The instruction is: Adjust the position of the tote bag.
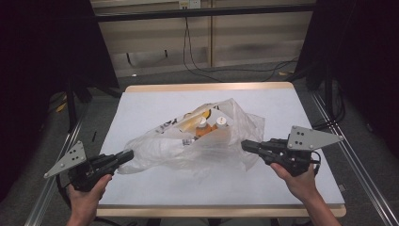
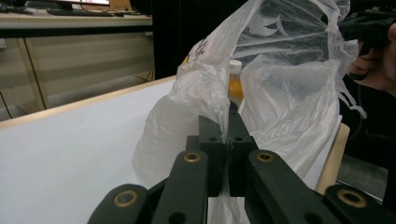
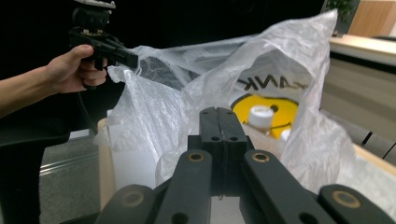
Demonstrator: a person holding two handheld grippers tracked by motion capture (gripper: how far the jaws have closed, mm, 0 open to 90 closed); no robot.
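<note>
Table [image 1: 141, 101]: flat matte white top, pale wood edge, rectangular.
Plastic bag [image 1: 164, 148]: thin, crinkled, translucent white film with dark print; slumped at the table's middle, stretched between both grippers.
Bottles [image 1: 220, 121]: two small white-capped ones with orange contents, upright inside the bag, beside a yellow patch.
Left gripper [image 1: 126, 156]: black jaws together, clamped on the bag's left edge film.
Right gripper [image 1: 246, 145]: jaws together, pinching the bag's right edge.
Cables [image 1: 197, 66]: dark, on the floor beyond the table.
</note>
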